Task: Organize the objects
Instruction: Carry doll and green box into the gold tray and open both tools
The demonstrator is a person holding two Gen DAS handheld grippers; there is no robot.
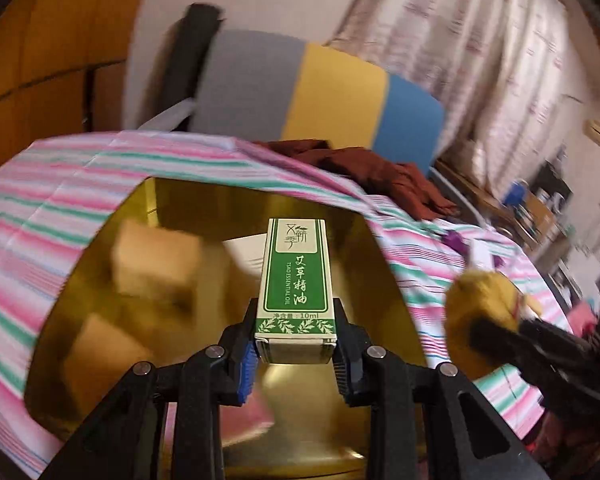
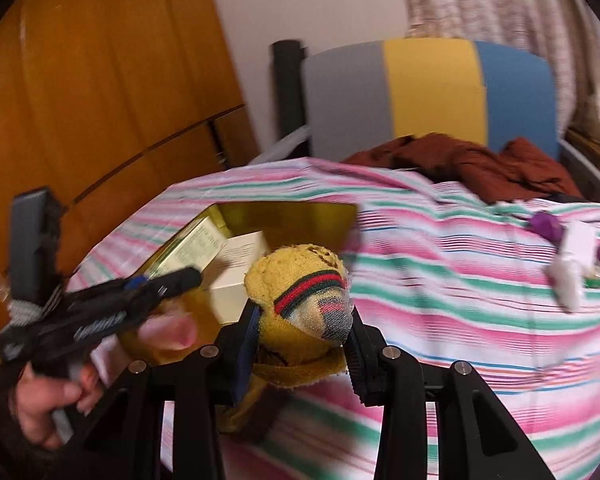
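My left gripper (image 1: 294, 354) is shut on a green and white essential-oil box (image 1: 295, 288), held upright over a gold box (image 1: 220, 200) that lies open on the striped bedsheet. Inside the gold box lie tan cartons (image 1: 156, 268), a white box (image 1: 246, 254) and something pink (image 1: 246, 412). My right gripper (image 2: 302, 344) is shut on a rolled yellow sock (image 2: 300, 292) with red and green stripes, just right of the gold box (image 2: 288, 210). In the right wrist view the left gripper (image 2: 112, 304) reaches over the gold box, held by a hand (image 2: 48, 400).
The striped sheet (image 2: 460, 280) covers the bed. A dark red garment (image 2: 480, 160) lies at its far edge before a grey, yellow and blue chair back (image 2: 428, 88). Purple and white small items (image 2: 568, 252) sit at right. A wooden wardrobe (image 2: 100, 80) stands left.
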